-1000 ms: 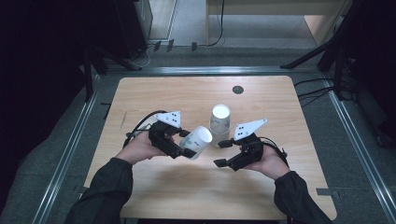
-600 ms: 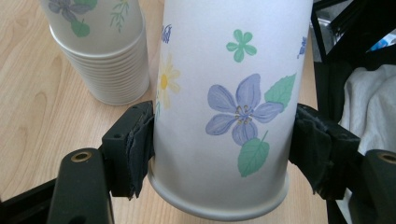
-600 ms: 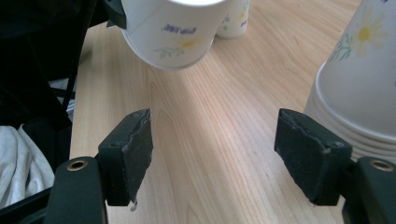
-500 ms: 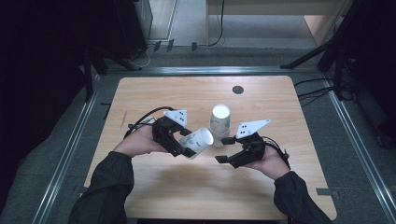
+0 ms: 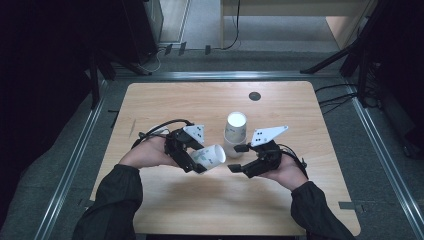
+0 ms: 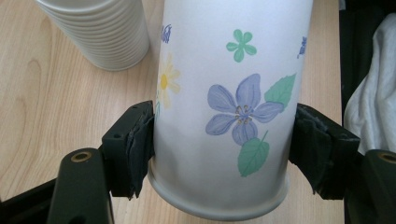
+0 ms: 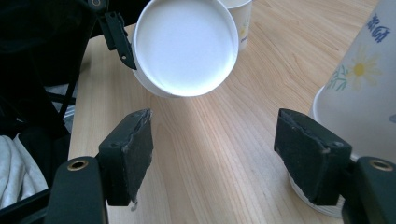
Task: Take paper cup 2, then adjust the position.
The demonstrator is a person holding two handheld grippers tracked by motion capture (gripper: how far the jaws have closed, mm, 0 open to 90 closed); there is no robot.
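Observation:
A white paper cup with a flower print (image 5: 209, 155) (image 6: 224, 93) lies tilted on its side above the wooden table (image 5: 190, 105). My left gripper (image 5: 197, 160) (image 6: 222, 149) is shut on it near its rim. The cup's plain white base (image 7: 184, 46) faces my right gripper (image 5: 236, 159) (image 7: 215, 135), which is open a short way off with bare wood between its jaws. A stack of upside-down cups (image 5: 235, 131) (image 6: 98, 32) (image 7: 359, 93) stands just behind both grippers, close beside the right jaw.
A small black round cap (image 5: 254, 96) sits in the table near its far edge. Metal rails (image 5: 75, 160) run along the table's sides, and dark stands and cables lie on the floor beyond. Bare wood lies in front of the hands.
The left gripper has shifted slightly with the cup still in it. The right gripper and the stack have stayed where they were.

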